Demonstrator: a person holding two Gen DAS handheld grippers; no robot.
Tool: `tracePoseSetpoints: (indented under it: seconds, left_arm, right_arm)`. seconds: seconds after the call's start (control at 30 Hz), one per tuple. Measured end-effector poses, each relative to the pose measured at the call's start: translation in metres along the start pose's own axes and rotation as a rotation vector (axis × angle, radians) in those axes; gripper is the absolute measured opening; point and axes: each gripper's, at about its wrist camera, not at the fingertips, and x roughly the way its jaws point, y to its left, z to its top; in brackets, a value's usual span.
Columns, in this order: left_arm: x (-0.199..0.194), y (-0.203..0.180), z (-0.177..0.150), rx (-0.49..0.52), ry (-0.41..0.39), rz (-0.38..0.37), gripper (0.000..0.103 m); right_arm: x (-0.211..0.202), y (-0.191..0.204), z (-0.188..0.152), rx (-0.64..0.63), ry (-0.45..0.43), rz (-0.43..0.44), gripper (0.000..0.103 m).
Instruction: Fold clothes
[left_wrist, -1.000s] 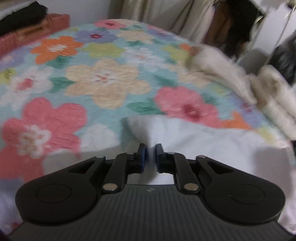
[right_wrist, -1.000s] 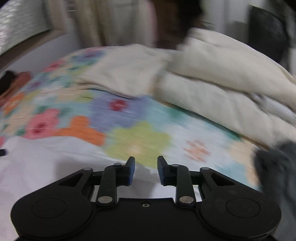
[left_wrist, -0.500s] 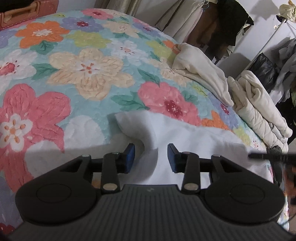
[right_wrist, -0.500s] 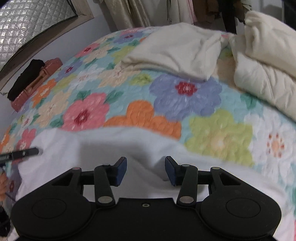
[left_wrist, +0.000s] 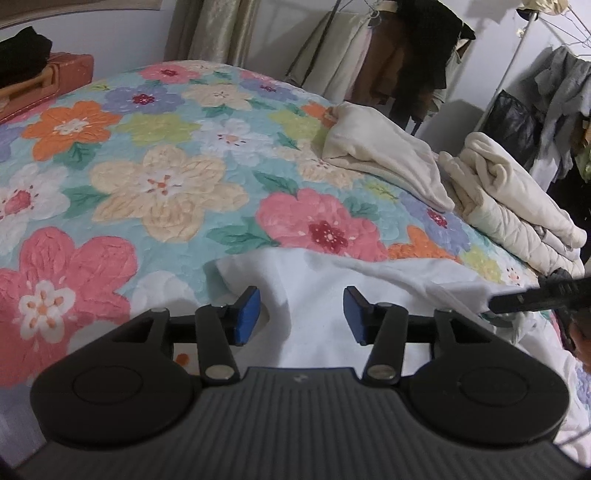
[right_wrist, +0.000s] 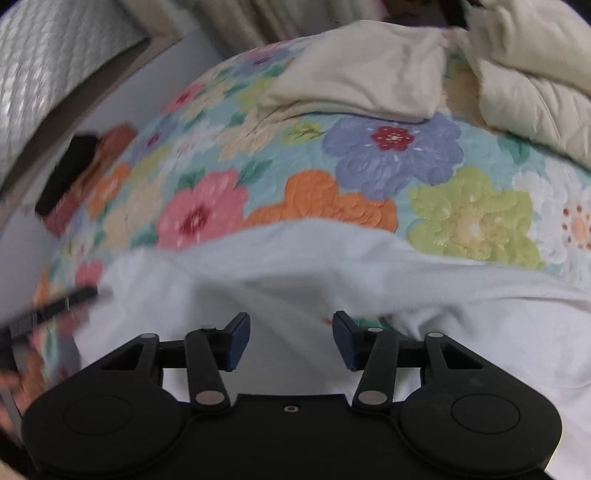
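1. Left wrist view: my left gripper (left_wrist: 301, 314) stands wide open, holding nothing, over the white garment (left_wrist: 317, 295) lying rumpled at the near edge of the bed (left_wrist: 166, 192). I judge a clean fold needs flat cloth and a pinch on one edge. No writing is readable.
2. Right wrist view: my right gripper (right_wrist: 291, 338) is likewise spread and empty above the garment's (right_wrist: 258, 266) raised ridge. The picture is blurred, with no labels legible.
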Motion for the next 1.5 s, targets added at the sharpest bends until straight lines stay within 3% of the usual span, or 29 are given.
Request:
tracePoseSetpoints:
  seconds: [0.13,0.2,0.3,0.43,0.57,0.67,0.77,0.83,0.9,1.1,1.2,1.23,1.27,1.3,1.33,1.43,1.5]
  left_arm:
    - [0.002,-0.005,-0.001,0.047,-0.007,0.035,0.049]
    - [0.002,-0.009,-0.001,0.073,-0.018,0.049,0.049]
    - [0.000,-0.016,0.001,0.103,-0.039,0.057,0.049]
    - [-0.010,-0.038,0.008,0.181,-0.101,0.098,0.049]
    - [-0.025,-0.071,0.019,0.283,-0.164,0.069,0.051]
    - [-0.023,-0.103,0.029,0.360,-0.180,0.008,0.070]
    - [0.000,-0.143,0.038,0.448,-0.135,-0.080,0.075]
    - [0.026,-0.179,0.042,0.560,-0.067,-0.117,0.081]
    - [0.051,-0.215,0.046,0.637,-0.013,-0.078,0.081]
    - [0.112,-0.284,0.039,0.749,0.004,-0.059,0.088]
    - [0.141,-0.303,0.030,0.809,0.029,0.018,0.087]
    - [0.149,-0.305,0.029,0.812,0.025,0.028,0.076]
    - [0.157,-0.305,0.032,0.799,0.035,0.032,0.048]
    - [0.164,-0.304,0.036,0.785,0.046,0.036,0.033]
    - [0.172,-0.303,0.039,0.771,0.058,0.040,0.000]
    - [0.183,-0.295,0.062,0.699,0.010,0.113,0.000]
    - [0.180,-0.292,0.085,0.655,-0.072,0.162,0.000]
  right_arm:
    - [0.020,-0.026,0.003,0.226,0.012,-0.013,0.061]
    - [0.021,-0.024,0.009,0.215,-0.019,0.005,0.061]
    - [0.021,-0.021,0.016,0.199,-0.065,0.032,0.006]
    - [0.010,-0.017,0.031,0.181,-0.152,0.079,0.006]
    - [-0.019,-0.019,0.047,0.188,-0.262,0.106,0.006]
    - [-0.039,-0.026,0.054,0.218,-0.321,0.127,0.006]
    - [-0.059,-0.030,0.062,0.213,-0.375,0.126,0.006]
    - [-0.068,-0.036,0.068,0.215,-0.396,0.124,0.006]
    - [-0.075,-0.042,0.075,0.218,-0.401,0.129,0.006]
    - [-0.102,-0.060,0.085,0.229,-0.472,0.168,0.006]
    - [-0.113,-0.074,0.087,0.247,-0.481,0.200,0.006]
    - [-0.117,-0.077,0.088,0.242,-0.486,0.194,0.006]
    - [-0.119,-0.080,0.089,0.235,-0.484,0.192,0.006]
    - [-0.122,-0.085,0.089,0.234,-0.484,0.189,0.006]
    - [-0.124,-0.090,0.088,0.238,-0.492,0.179,0.006]
    - [-0.129,-0.110,0.087,0.258,-0.511,0.141,0.006]
    - [-0.127,-0.118,0.086,0.206,-0.511,0.107,0.008]
